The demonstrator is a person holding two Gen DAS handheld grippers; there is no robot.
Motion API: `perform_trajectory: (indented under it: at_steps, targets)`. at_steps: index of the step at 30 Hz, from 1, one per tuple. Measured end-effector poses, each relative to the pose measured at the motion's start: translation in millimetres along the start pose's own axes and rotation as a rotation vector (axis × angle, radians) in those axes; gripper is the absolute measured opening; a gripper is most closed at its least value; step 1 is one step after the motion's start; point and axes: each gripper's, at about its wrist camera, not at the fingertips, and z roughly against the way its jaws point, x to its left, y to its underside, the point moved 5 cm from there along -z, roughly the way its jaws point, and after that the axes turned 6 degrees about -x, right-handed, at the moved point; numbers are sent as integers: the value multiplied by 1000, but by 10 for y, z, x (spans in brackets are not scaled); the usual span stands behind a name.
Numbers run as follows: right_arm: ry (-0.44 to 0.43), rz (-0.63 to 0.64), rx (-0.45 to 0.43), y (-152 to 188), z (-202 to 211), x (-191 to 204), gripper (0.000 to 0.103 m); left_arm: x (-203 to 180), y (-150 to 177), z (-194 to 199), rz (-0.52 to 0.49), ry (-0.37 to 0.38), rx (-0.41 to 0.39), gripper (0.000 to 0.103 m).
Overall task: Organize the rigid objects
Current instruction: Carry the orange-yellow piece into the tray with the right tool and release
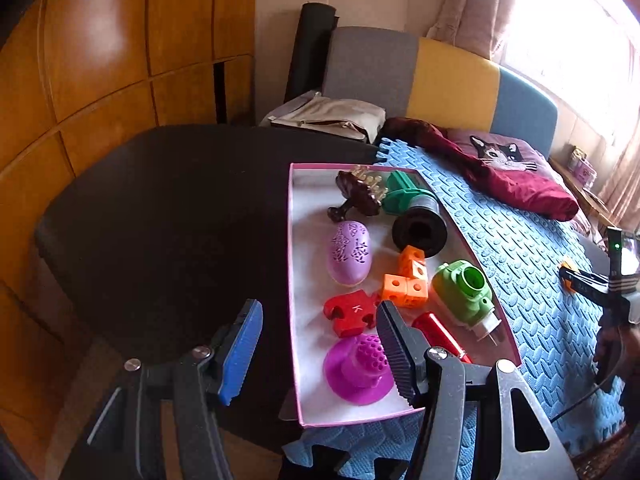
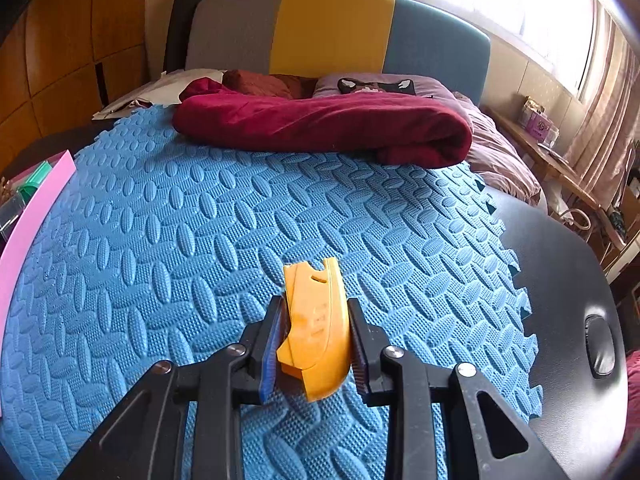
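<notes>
A pink-rimmed box [image 1: 291, 280] with a white floor lies on the blue foam mat [image 1: 520, 248]. It holds several toys, among them a purple oval [image 1: 348, 252], orange cubes [image 1: 406, 280], a green camera-shaped toy [image 1: 460, 292], a red puzzle piece [image 1: 350, 314], a magenta holed piece [image 1: 360, 368] and a black spool [image 1: 420, 230]. My left gripper [image 1: 320, 350] hovers open over the box's near left rim, nothing between its fingers. My right gripper [image 2: 315, 320] is shut on an orange plastic piece [image 2: 316, 328] just above the mat [image 2: 200, 240]. That gripper [image 1: 576, 280] also shows far right in the left wrist view.
A dark red cloth [image 2: 320, 124] lies bunched at the mat's far edge, before a cat-print pillow [image 1: 500, 156]. Black tabletop [image 1: 160, 220] extends left of the box and right of the mat [image 2: 568, 280]. The box's pink wall [image 2: 36, 216] stands at the left in the right wrist view.
</notes>
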Motion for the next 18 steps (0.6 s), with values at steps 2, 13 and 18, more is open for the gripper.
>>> perform_trajectory:
  at_steps: [2, 13, 18]
  targets:
    - [12, -5, 3, 2, 9, 5, 29, 30, 3, 7, 8, -3, -2, 60]
    - [-83, -168, -8, -34, 389, 139, 29, 393, -48, 14, 103, -60, -23, 60]
    - [-243, -81, -82, -229, 771, 746, 29, 554, -29, -10, 137, -89, -14, 60]
